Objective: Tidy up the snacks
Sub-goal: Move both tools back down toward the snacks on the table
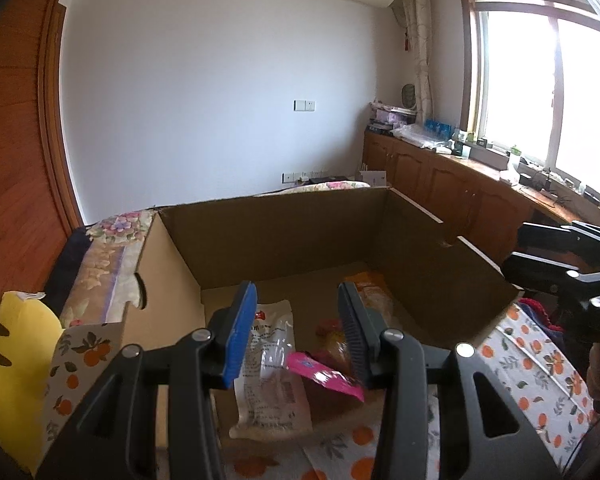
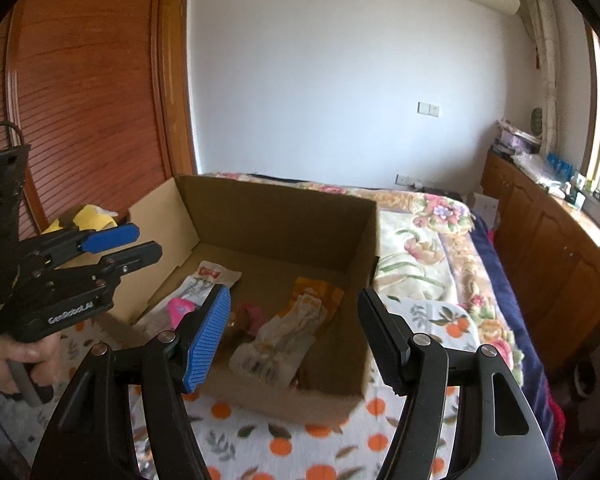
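Snacks: a white packet (image 1: 270, 364), a pink packet (image 1: 324, 376) and an orange packet (image 2: 288, 328) lie in the open cardboard box (image 1: 284, 236), just past both tongs.
Left tongs (image 1: 296, 336): wide apart, holding nothing.
Right tongs (image 2: 296, 340): wide apart, holding nothing.
Writing: "GenRobot.AI" on the left tongs, lower left of the right view.
Only right view: flowery bed (image 2: 432, 248).

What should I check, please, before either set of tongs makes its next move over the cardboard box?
1. Left tongs open and holding nothing: ok.
2. Right tongs open and holding nothing: ok.
3. Cardboard box open at the top: ok.
4. Snacks already inside: white packet, pink packet and orange packet lie on the box floor: ok.
5. Any snack left outside the box to pick up: cannot tell.
6. The two tongs are apart from each other: ok.
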Tool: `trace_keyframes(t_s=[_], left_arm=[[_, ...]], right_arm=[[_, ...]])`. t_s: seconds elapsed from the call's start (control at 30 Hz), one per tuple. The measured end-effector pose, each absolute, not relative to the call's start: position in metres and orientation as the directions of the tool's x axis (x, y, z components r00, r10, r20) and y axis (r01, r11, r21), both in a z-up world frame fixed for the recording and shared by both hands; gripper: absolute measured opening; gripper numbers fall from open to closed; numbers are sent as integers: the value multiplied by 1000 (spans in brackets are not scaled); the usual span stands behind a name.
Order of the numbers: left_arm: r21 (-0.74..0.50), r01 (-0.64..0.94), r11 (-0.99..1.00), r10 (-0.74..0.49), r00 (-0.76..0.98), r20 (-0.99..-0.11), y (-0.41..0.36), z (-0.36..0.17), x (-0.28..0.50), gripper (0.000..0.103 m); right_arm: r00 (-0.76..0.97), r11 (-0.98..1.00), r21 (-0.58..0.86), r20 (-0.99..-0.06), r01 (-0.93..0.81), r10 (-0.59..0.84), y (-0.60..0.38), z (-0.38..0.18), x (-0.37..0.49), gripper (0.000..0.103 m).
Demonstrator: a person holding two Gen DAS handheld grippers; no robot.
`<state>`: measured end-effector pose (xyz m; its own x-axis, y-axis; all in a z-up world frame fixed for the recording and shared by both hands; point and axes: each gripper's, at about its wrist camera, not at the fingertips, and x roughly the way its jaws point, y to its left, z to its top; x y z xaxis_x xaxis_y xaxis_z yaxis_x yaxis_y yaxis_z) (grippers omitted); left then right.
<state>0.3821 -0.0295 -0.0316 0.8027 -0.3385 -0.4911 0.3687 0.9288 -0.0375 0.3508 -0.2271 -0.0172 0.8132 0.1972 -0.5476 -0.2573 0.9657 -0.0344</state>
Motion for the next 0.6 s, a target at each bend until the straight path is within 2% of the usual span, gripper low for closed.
trace_keyframes(t_s=[0.3, 0.6], left_arm=[[-34, 397, 917, -358, 784, -507, -19, -21, 323, 48], [-43, 404, 914, -357, 748, -560, -14, -43, 263, 50]], right_arm=[[827, 975, -11, -532, -222, 182, -236, 0, 276, 69], [807, 980, 42, -561, -194, 184, -243, -20, 212, 70]])
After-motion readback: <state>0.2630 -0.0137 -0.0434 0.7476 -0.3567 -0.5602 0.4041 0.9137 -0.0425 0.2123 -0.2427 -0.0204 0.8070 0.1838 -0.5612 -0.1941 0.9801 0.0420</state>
